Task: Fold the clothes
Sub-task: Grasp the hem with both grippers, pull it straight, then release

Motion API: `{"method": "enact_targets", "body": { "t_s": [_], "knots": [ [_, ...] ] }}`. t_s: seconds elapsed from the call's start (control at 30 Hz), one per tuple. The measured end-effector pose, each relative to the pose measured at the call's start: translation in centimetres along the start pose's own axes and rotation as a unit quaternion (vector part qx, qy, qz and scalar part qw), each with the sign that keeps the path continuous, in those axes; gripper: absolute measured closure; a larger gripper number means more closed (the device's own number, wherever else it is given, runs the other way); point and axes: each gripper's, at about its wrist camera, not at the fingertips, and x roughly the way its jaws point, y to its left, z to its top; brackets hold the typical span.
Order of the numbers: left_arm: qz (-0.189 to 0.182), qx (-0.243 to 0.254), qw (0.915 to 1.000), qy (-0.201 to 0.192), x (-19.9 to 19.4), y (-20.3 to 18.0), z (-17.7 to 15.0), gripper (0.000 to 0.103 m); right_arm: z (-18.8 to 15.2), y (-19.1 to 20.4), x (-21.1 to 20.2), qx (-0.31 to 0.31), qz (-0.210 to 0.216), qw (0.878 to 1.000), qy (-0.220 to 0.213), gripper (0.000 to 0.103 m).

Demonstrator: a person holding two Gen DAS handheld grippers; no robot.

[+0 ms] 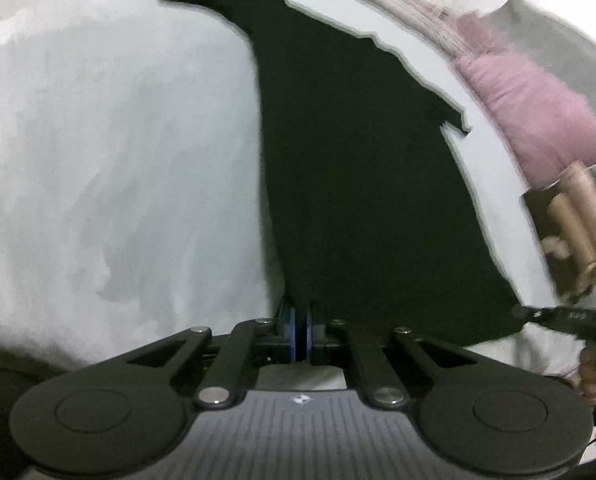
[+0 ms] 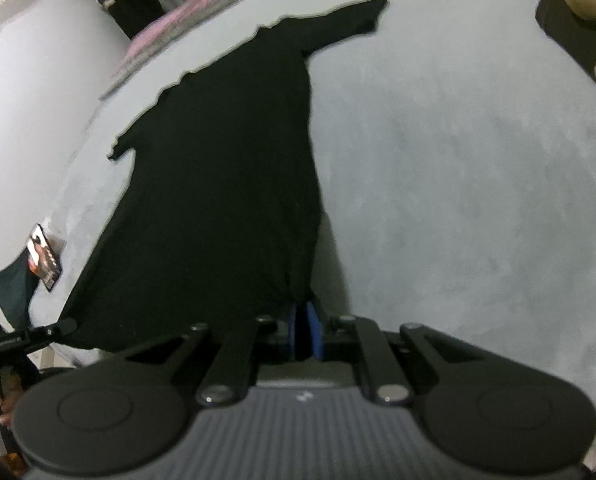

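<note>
Black garment [image 1: 358, 160] hem is clenched at its two near corners by left tool [image 1: 300, 330] and right tool [image 2: 304, 330].

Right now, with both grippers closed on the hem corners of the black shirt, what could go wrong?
1. The left gripper and the right gripper pinch only the edge of the black long-sleeved shirt; a corner may slip out.
2. The sleeves lie spread, so they may bunch.
3. The small printed card lies close by.
</note>
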Motion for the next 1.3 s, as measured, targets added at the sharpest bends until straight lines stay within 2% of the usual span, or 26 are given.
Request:
{"method": "enact_targets", "body": {
  "t_s": [0.1,0.17,0.23,0.37,0.53,0.83,0.93,1.07,1.3],
  "knots": [
    [-0.006,-0.008,0.9999,0.003,0.5,0.5,0.1,0.096,-0.1,-0.3,1.6,0.009,-0.015,1.0,0.024,0.095],
    [-0.011,-0.013,0.9998,-0.006,0.0,0.8,0.8,0.085,-0.2,-0.5,2.0,0.015,-0.012,0.999,0.027,0.094],
    [-0.009,-0.017,0.9996,-0.02,-0.5,1.2,1.6,0.073,0.0,-0.7,2.0,0.018,-0.007,1.0,0.025,0.089],
    [-0.013,-0.039,0.9978,-0.051,-0.6,2.5,3.7,0.067,0.4,-0.7,1.6,0.016,-0.004,1.0,0.017,0.077],
    [-0.033,-0.066,0.9954,-0.062,0.9,4.3,6.5,0.067,1.2,-0.2,1.6,0.014,-0.003,1.0,0.005,0.069],
    [-0.063,-0.105,0.9892,-0.081,4.4,5.7,11.9,0.067,3.5,2.6,2.0,-0.006,0.003,1.0,-0.011,0.066],
    [-0.064,-0.105,0.9891,-0.081,5.2,6.1,13.6,0.068,4.5,4.9,2.5,-0.026,0.017,0.999,-0.016,0.066],
    [-0.074,-0.096,0.9894,-0.081,5.9,6.6,14.1,0.069,5.1,8.9,3.9,-0.062,0.047,0.997,-0.013,0.066],
    [-0.126,-0.11,0.9836,-0.068,6.6,8.3,13.5,0.074,5.0,16.0,7.6,-0.107,0.109,0.988,0.009,0.066]
  ]
}}
